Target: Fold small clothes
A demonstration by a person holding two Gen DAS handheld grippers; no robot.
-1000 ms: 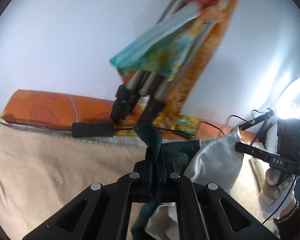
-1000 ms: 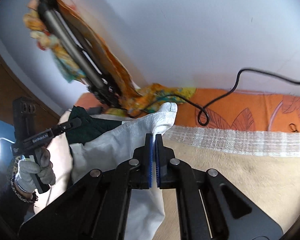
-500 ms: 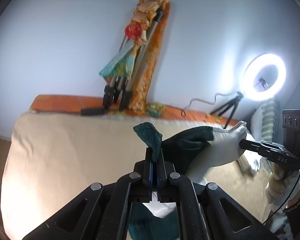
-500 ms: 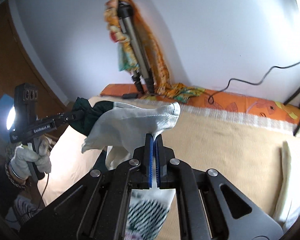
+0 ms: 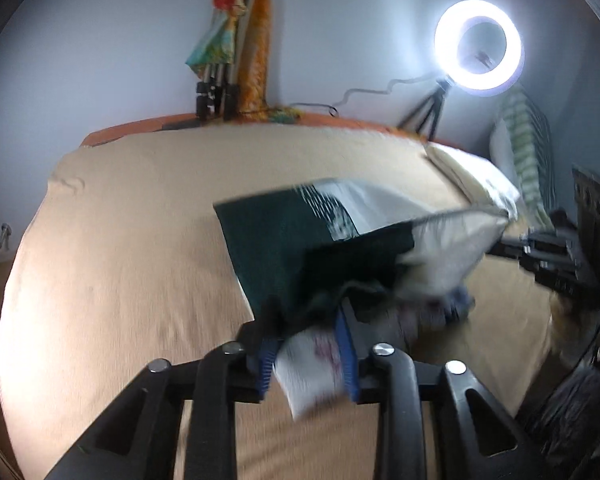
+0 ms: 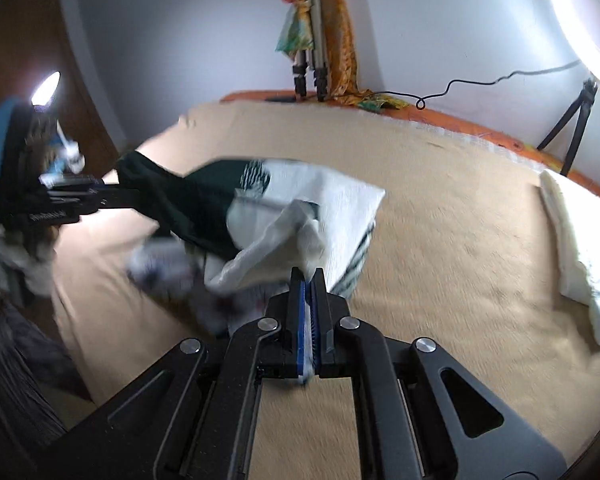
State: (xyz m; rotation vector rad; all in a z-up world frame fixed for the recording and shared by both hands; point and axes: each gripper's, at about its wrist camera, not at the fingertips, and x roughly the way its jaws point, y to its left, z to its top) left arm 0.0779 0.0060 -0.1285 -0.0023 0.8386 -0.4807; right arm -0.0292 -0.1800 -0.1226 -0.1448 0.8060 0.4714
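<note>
Cloth: dark-green/white garment (image 5: 300,248) on tan bed cover (image 5: 120,260), half spread.
Change: we've brought it down from mid-air; L gripper (image 5: 306,360) jaws now apart, grip gone.
R gripper (image 6: 308,320): clamped on white edge.
Position: garment at 12 o'clock of both.
Meaning: we judge lay-flat nearly done.

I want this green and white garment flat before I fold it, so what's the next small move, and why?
Probably lower the right hand-held gripper to the blanket and let go. It is shut on the garment at its white corner, raised off the bed, while the left hand-held gripper has its jaws apart at the green end. The far edge already seems to rest on the blanket.
</note>
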